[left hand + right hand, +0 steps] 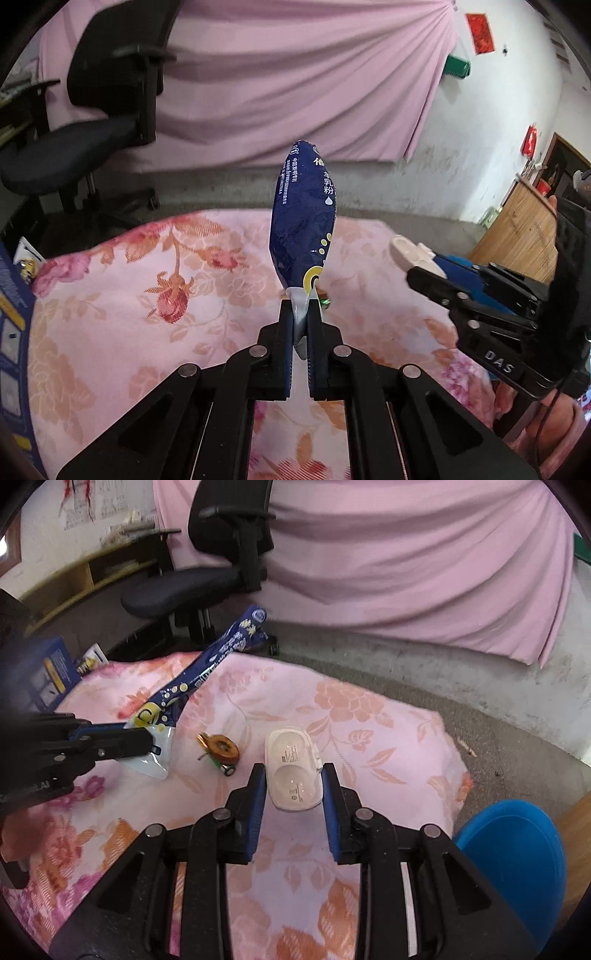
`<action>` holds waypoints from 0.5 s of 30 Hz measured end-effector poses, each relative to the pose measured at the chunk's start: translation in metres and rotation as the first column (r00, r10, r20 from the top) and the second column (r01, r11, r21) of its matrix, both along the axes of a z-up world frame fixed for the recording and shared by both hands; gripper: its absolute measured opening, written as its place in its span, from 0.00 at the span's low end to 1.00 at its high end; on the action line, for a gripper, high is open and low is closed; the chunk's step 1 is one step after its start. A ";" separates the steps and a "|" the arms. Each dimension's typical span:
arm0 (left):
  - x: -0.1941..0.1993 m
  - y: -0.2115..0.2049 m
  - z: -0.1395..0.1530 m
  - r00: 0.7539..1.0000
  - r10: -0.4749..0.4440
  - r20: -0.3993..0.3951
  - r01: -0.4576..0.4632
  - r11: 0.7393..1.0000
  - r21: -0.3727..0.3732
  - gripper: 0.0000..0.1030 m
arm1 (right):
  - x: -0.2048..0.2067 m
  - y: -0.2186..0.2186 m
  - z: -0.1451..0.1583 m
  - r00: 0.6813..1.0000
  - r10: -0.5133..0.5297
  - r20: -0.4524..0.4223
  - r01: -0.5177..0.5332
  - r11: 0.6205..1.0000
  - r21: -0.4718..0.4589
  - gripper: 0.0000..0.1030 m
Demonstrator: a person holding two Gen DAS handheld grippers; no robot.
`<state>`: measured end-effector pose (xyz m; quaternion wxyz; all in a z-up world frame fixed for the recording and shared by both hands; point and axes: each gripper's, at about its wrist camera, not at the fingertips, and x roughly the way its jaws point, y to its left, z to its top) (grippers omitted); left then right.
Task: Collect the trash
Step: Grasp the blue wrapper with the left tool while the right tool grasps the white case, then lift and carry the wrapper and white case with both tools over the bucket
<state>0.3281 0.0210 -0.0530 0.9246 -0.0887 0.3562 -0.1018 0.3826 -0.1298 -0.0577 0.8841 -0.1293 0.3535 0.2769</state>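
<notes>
My left gripper [299, 306] is shut on the white sealed end of a long dark blue snack packet [304, 218], which stands up above the floral cloth. The packet also shows in the right wrist view [207, 668], with the left gripper [147, 744] at the left. My right gripper [294, 775] is open, its jaws standing on either side of a white plastic two-cup container [293, 766] lying on the cloth. In the left wrist view the right gripper [417, 264] is at the right, around the container [410, 253]. A small orange and green wrapper [219, 753] lies between the two.
A pink floral cloth [369, 716] covers the surface. A black office chair [218, 572] stands behind it, before a pink curtain [406, 554]. A blue box [48, 672] sits at the far left edge. A blue bin [517, 853] stands at the lower right.
</notes>
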 end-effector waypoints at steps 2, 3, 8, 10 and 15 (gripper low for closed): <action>-0.010 -0.003 0.008 0.999 0.001 0.047 -0.001 1.000 0.002 0.04 | -0.015 -0.007 0.010 0.998 -0.019 0.065 0.017 0.999 0.031 0.55; -0.018 -0.006 0.014 0.997 0.001 0.083 -0.002 1.000 0.013 0.04 | -0.022 -0.011 0.015 0.995 -0.031 0.097 0.027 0.998 0.050 0.55; -0.041 -0.027 0.045 0.973 -0.030 0.229 0.018 0.998 0.053 0.04 | -0.059 -0.036 0.044 0.963 -0.101 0.248 0.062 0.985 0.159 0.55; -0.052 -0.040 0.060 0.953 -0.052 0.297 0.030 0.996 0.079 0.04 | -0.077 -0.045 0.056 0.939 -0.132 0.319 0.071 0.978 0.195 0.55; -0.072 -0.071 0.087 0.902 -0.104 0.420 0.067 0.993 0.102 0.04 | -0.118 -0.067 0.085 0.858 -0.211 0.468 0.100 0.963 0.251 0.55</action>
